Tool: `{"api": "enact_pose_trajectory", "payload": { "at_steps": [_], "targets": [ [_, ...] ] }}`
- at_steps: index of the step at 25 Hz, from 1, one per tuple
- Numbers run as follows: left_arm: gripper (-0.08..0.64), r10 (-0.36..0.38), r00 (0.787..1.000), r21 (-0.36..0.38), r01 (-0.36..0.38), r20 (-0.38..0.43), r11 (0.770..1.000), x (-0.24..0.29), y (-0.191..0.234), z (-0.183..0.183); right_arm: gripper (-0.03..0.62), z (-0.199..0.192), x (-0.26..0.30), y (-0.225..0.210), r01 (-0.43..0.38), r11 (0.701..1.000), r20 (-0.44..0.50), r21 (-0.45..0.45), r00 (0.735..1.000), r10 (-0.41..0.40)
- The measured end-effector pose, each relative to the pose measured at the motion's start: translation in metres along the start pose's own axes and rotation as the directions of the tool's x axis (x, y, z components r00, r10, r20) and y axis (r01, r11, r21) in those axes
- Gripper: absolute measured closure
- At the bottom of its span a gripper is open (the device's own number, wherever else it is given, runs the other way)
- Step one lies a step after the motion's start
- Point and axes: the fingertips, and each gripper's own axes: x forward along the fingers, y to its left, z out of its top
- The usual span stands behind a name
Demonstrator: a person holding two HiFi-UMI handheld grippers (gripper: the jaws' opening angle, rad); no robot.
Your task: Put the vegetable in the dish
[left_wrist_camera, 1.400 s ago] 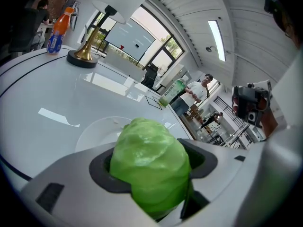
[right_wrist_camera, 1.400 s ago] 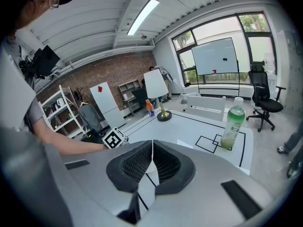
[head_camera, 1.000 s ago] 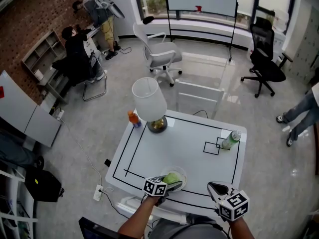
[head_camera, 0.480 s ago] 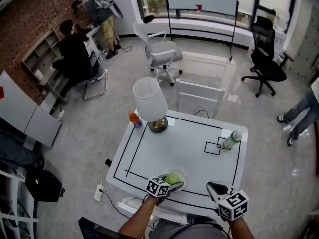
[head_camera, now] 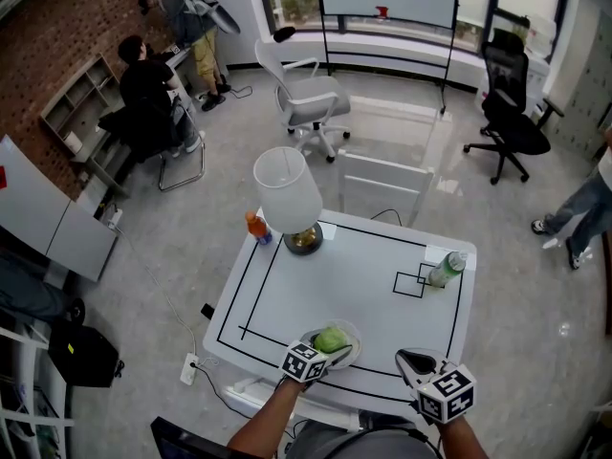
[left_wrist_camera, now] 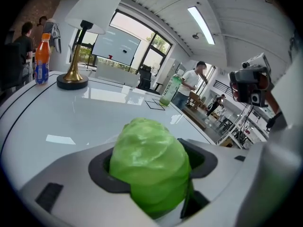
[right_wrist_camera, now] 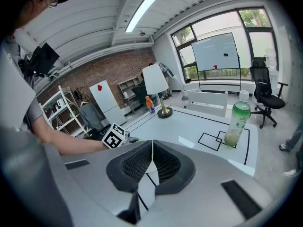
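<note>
- One green leafy vegetable (left_wrist_camera: 149, 169), clamped between the jaws of the left gripper (head_camera: 325, 348), pads pressing on both sides.
- One dish (head_camera: 357, 344) directly under that gripper's tip; the vegetable is over it, contact with the dish unclear.
- Second claw, the right gripper (right_wrist_camera: 150, 167): jaws clenched together, nothing in them, beside the left one at the near edge of the table (head_camera: 354, 275).
- Ahead-left of left gripper, well apart: one lamp (head_camera: 287, 199), with one orange bottle (head_camera: 256, 228) just beside it.
- One green bottle (head_camera: 443, 269) ahead of right gripper, well apart.
</note>
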Motion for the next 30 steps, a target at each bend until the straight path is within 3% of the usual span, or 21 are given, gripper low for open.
{"api": "enact_pose_trajectory", "payload": {
  "at_steps": [10,30],
  "targets": [
    [0.253,0.014,0.999,0.003,-0.014,0.05,1.0,0.002,0.01,0.01,0.584,-0.001,0.01,-0.003,-0.007,1.0,-0.013,0.011,1.0,0.008],
    [0.252,0.052,0.996,0.006,-0.053,0.068,0.999,0.004,0.014,0.015,0.584,-0.02,0.022,0.005,-0.034,0.998,-0.058,0.052,0.998,0.037]
  ]
}}
